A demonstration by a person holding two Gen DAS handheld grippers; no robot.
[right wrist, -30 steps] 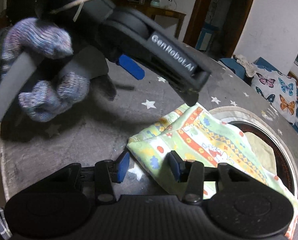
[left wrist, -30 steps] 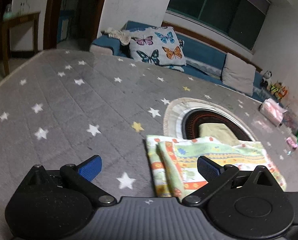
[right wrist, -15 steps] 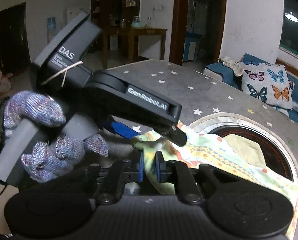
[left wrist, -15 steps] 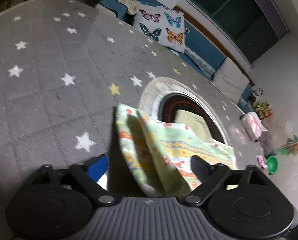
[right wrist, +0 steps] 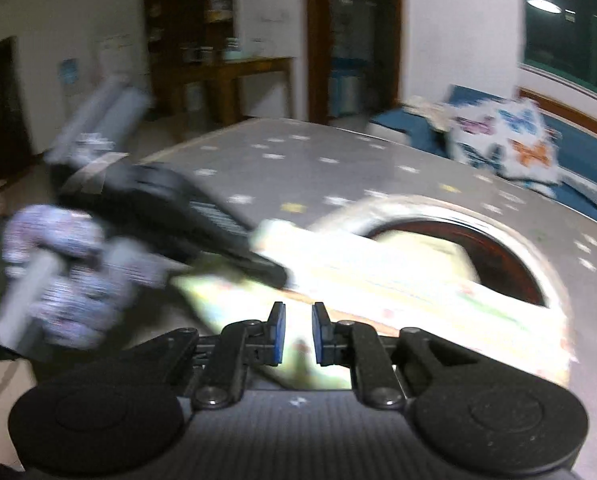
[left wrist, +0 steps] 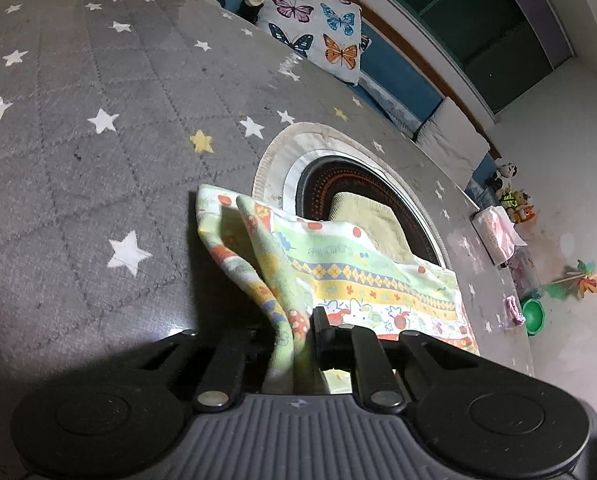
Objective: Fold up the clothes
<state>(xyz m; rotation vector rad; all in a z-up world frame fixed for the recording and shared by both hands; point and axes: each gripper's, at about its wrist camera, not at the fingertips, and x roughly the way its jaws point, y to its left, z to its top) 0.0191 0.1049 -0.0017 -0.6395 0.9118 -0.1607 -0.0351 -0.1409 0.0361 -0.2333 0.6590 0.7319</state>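
A pale green patterned cloth (left wrist: 338,264) lies partly folded on the grey star-print table cover (left wrist: 78,140). My left gripper (left wrist: 294,340) is shut on the cloth's near edge and lifts it, so the layers hang in a fold. In the right wrist view the same cloth (right wrist: 398,280) is blurred. My right gripper (right wrist: 297,336) has its blue pads a small gap apart, with cloth seen between them. The left gripper's body (right wrist: 178,208) and the gloved hand (right wrist: 66,272) holding it show at left there.
A round woven mat with a dark centre (left wrist: 338,176) lies under the cloth's far side. A butterfly cushion (left wrist: 318,28) sits on a blue sofa behind the table. A tissue pack (left wrist: 496,232) and small items lie at the table's right edge.
My left gripper has closed on the cloth edge and raised it. My right gripper's pads have parted slightly and it has moved, blurring the view.
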